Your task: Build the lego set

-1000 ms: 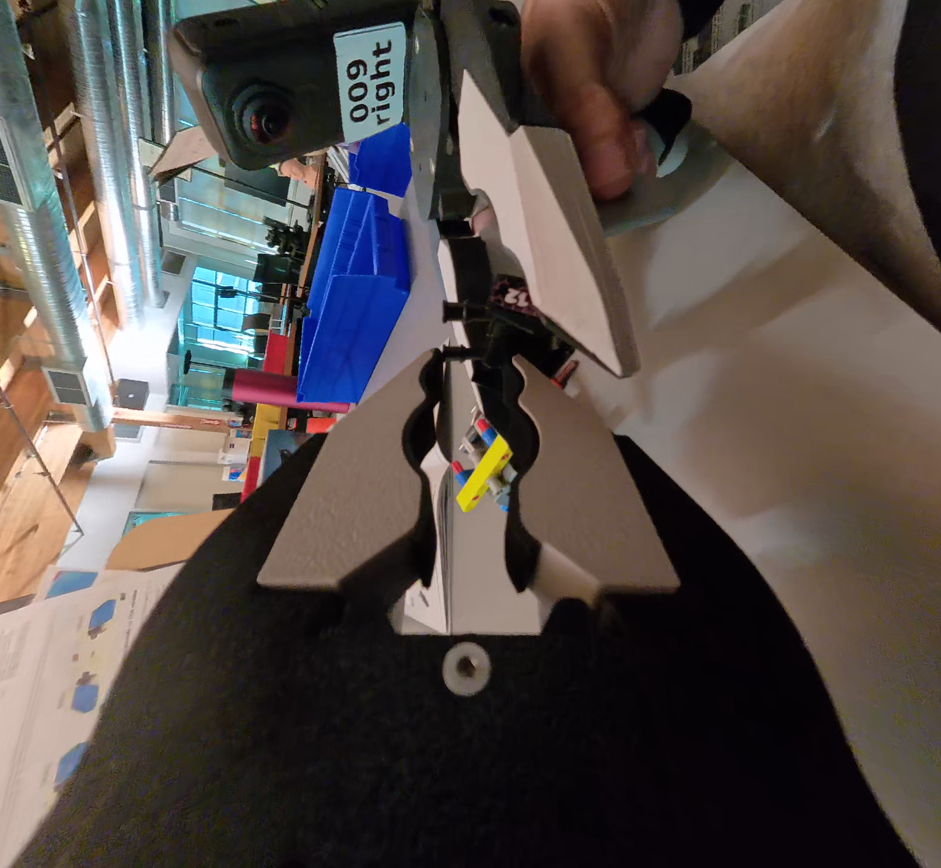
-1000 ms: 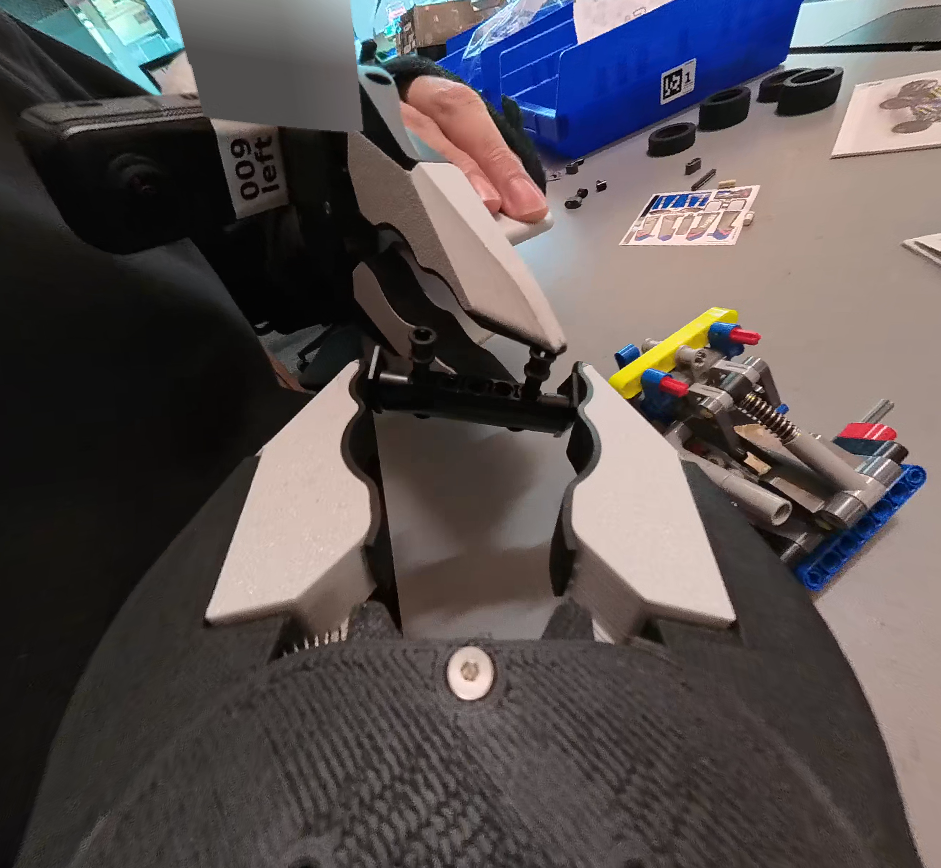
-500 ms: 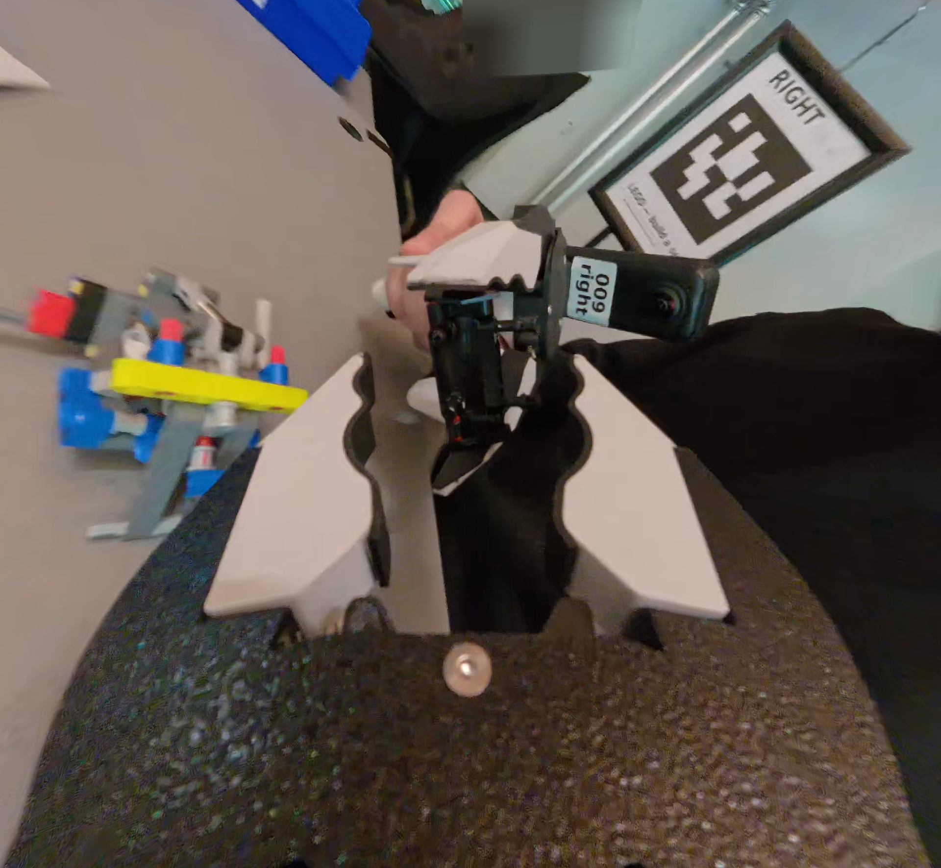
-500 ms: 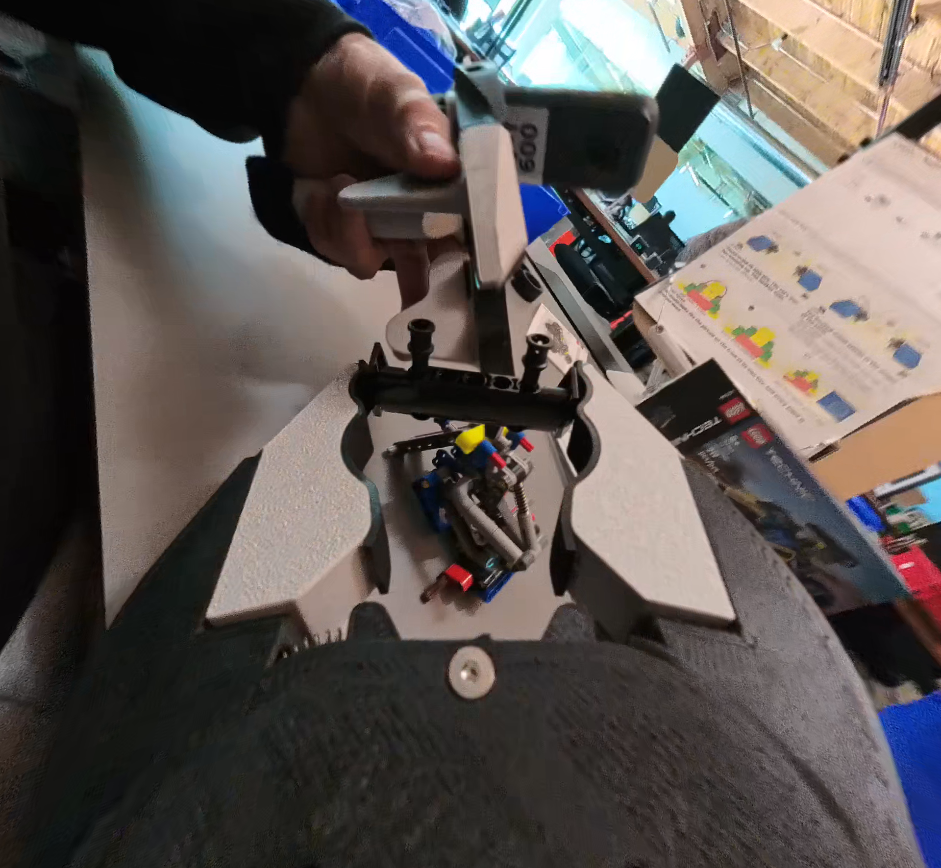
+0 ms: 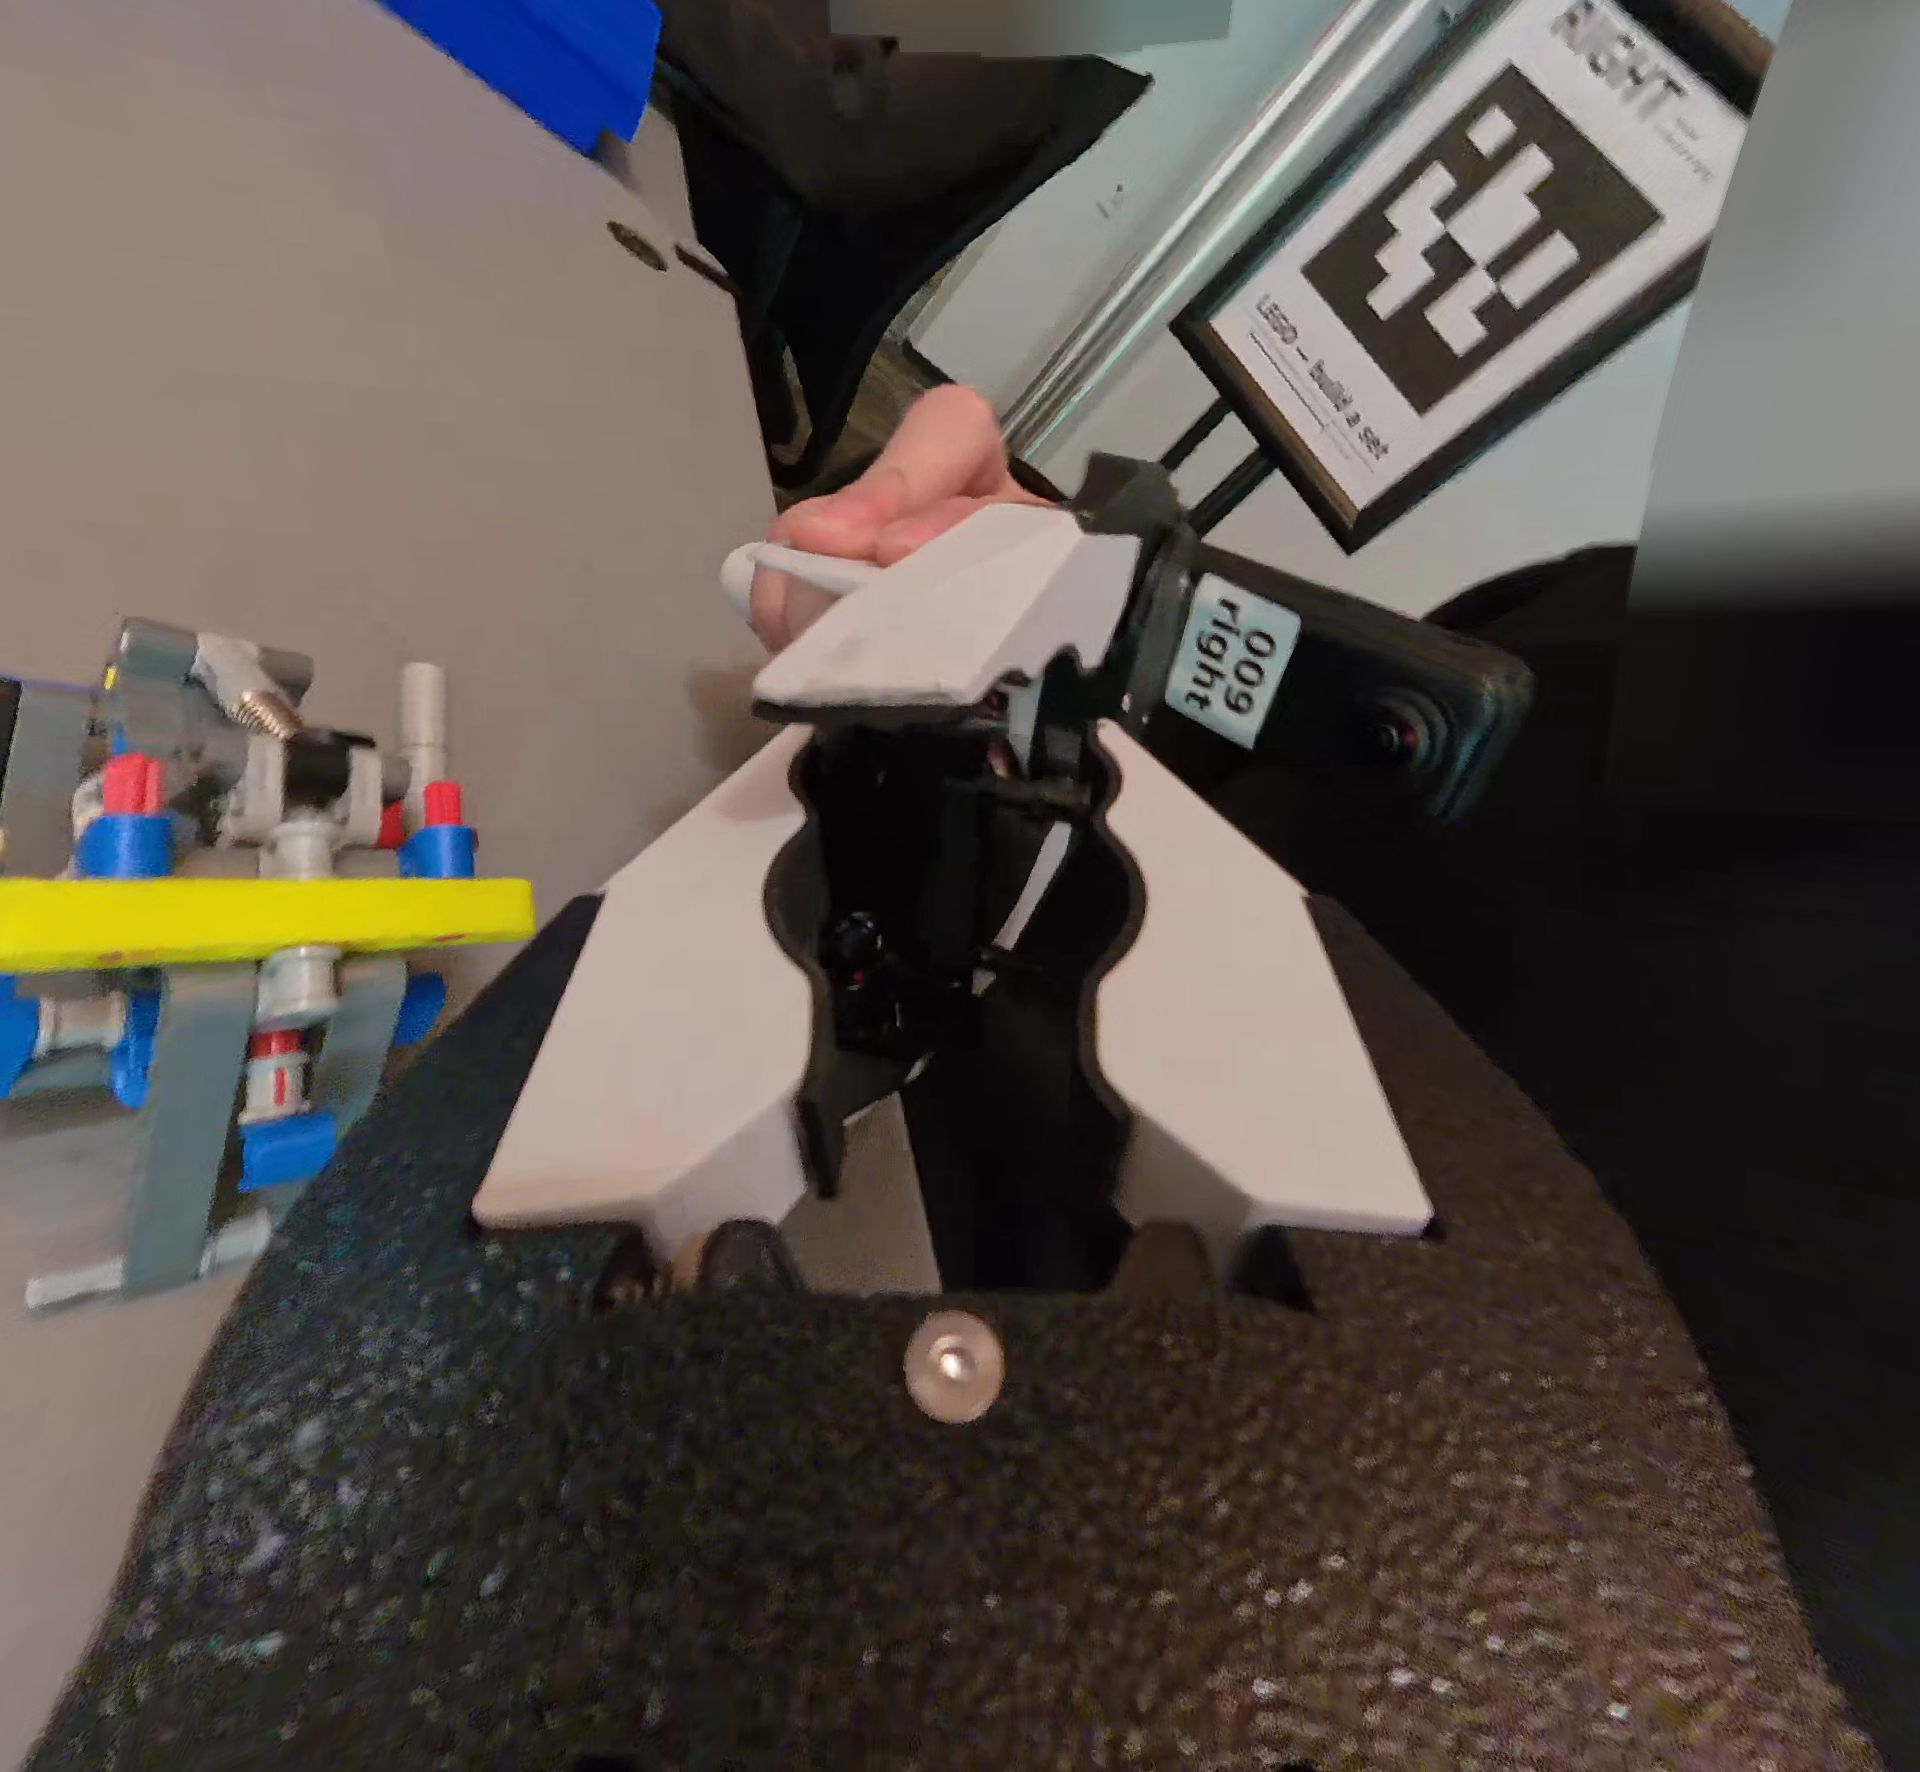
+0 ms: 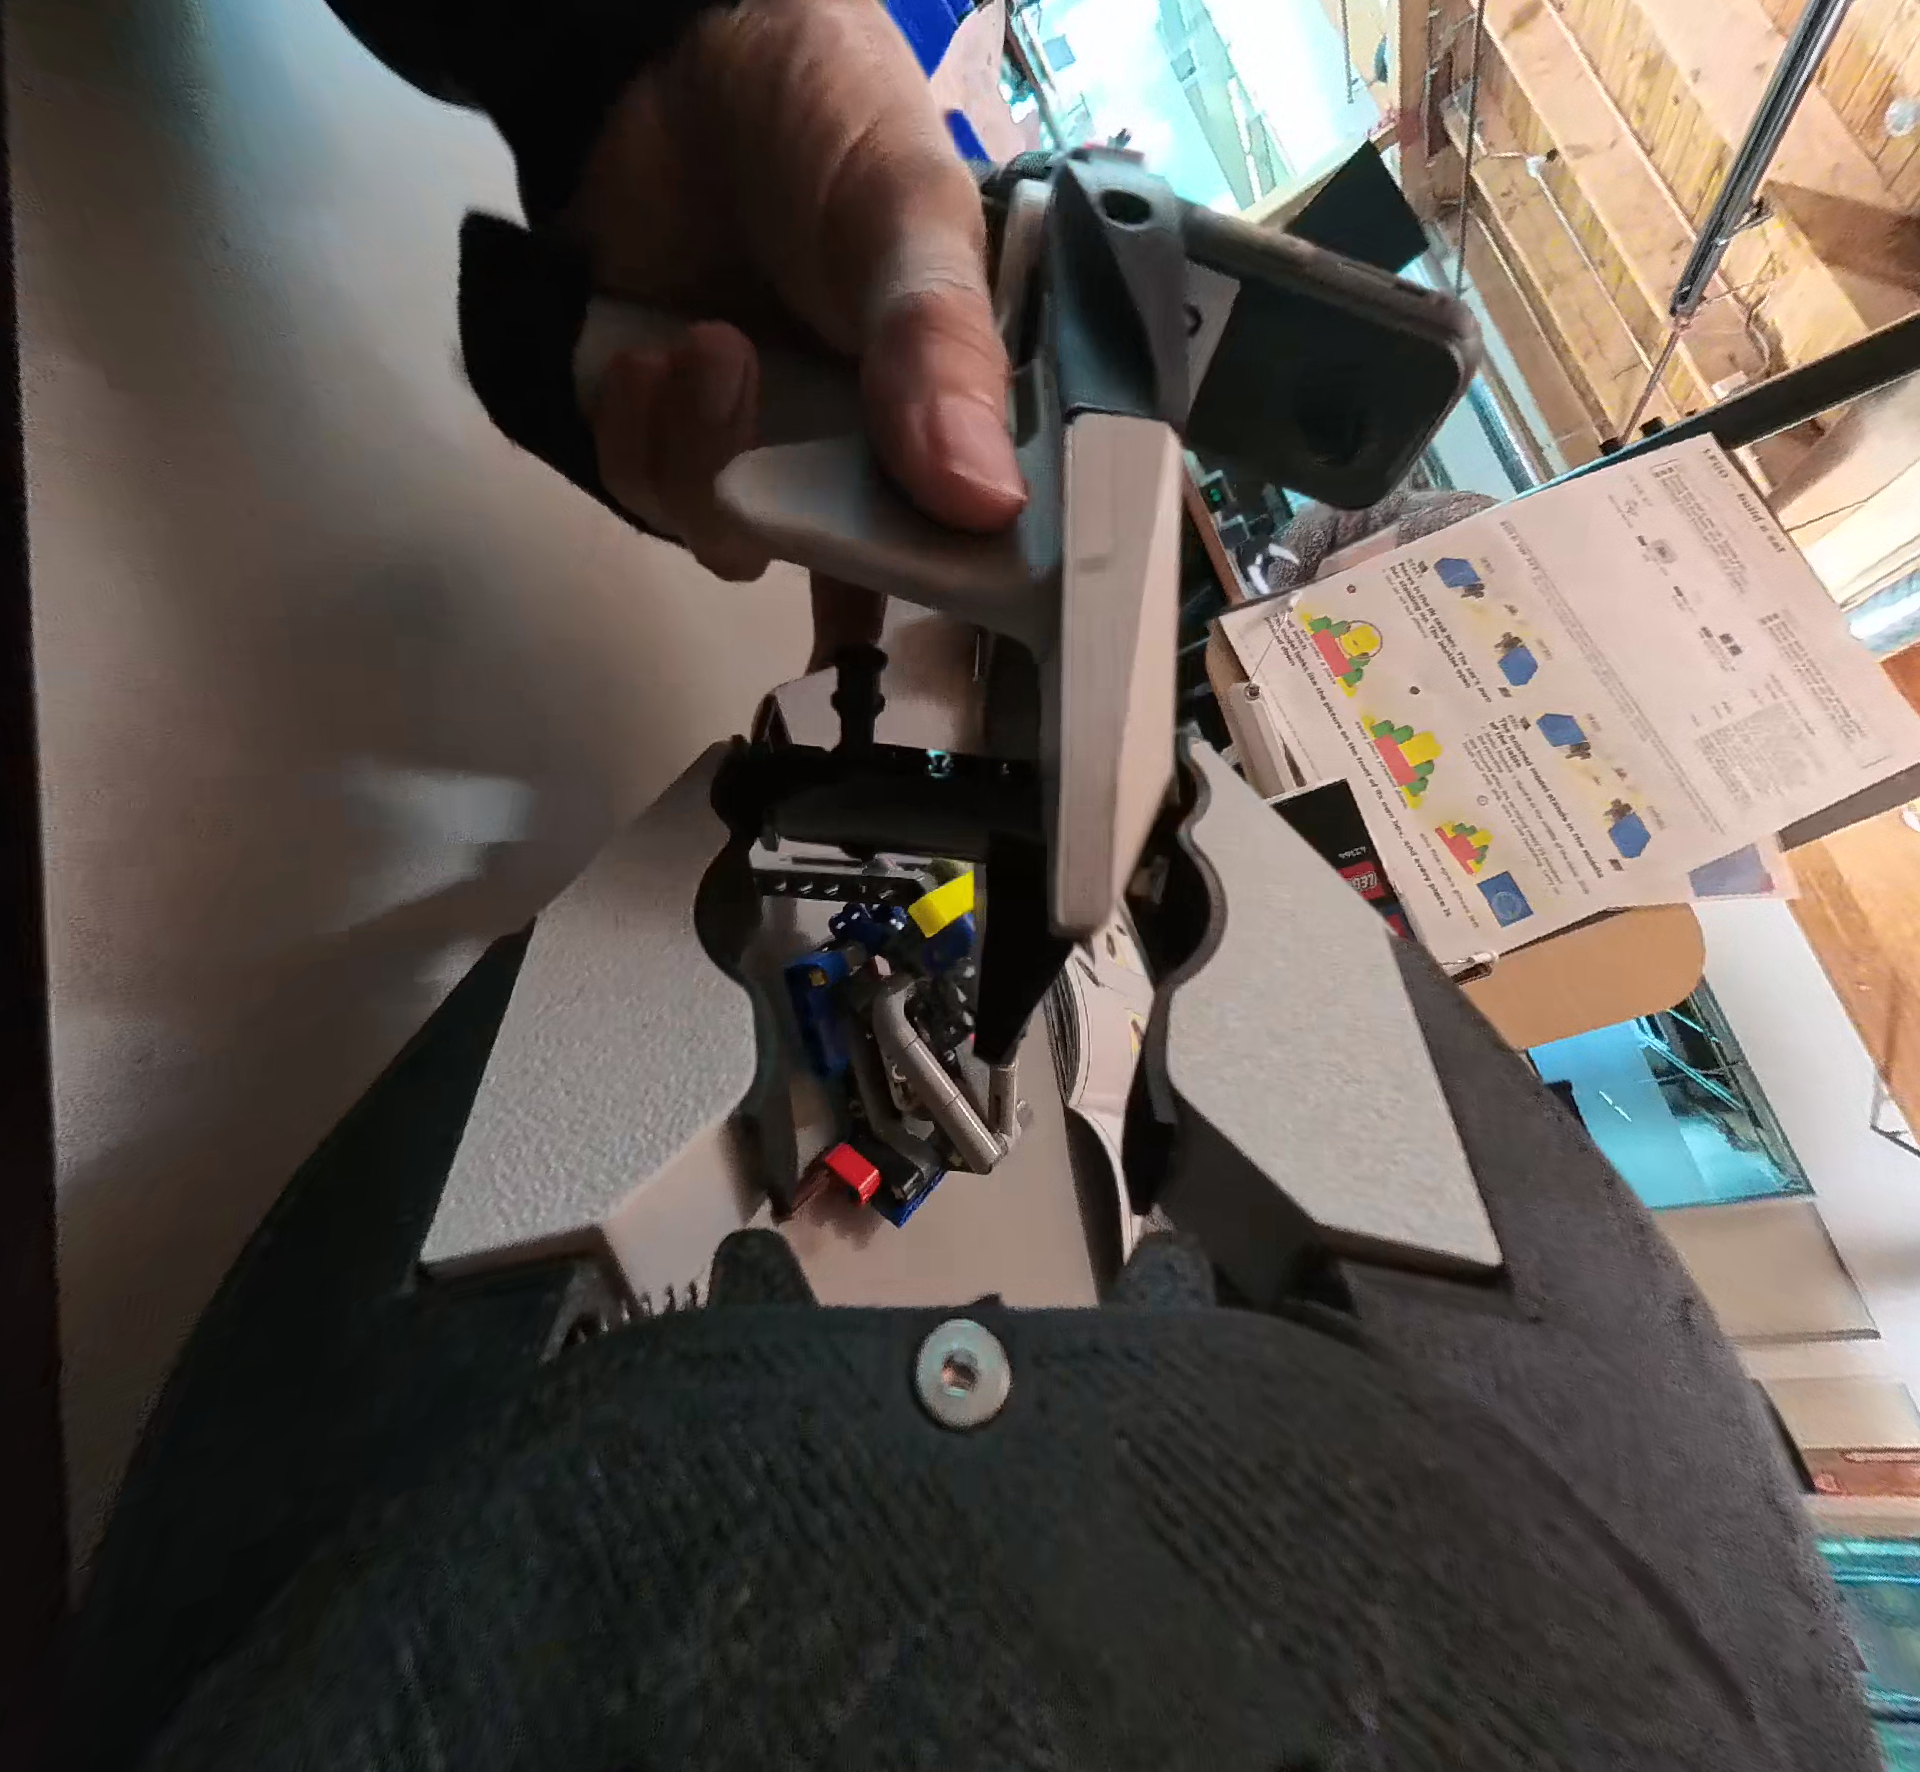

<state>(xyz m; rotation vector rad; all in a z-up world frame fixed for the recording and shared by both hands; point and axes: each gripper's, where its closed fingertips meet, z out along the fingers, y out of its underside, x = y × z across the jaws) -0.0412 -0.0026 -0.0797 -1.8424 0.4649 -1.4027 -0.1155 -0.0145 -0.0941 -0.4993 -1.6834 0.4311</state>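
The right gripper (image 6: pixel 961 818) has its fingers pressed on the ends of a black beam (image 6: pixel 883 787). The left gripper (image 5: pixel 956 787) has fingers apart around that beam; whether they press on it I cannot tell. A brick model (image 5: pixel 239 901) lies on the table (image 5: pixel 364 372).

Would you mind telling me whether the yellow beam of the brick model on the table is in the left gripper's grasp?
No: in the left wrist view the yellow beam stays on the model, well to the side of the left gripper.

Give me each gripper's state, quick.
Left gripper: around the right's tip; grasp cannot be told.
Right gripper: shut on black beam.
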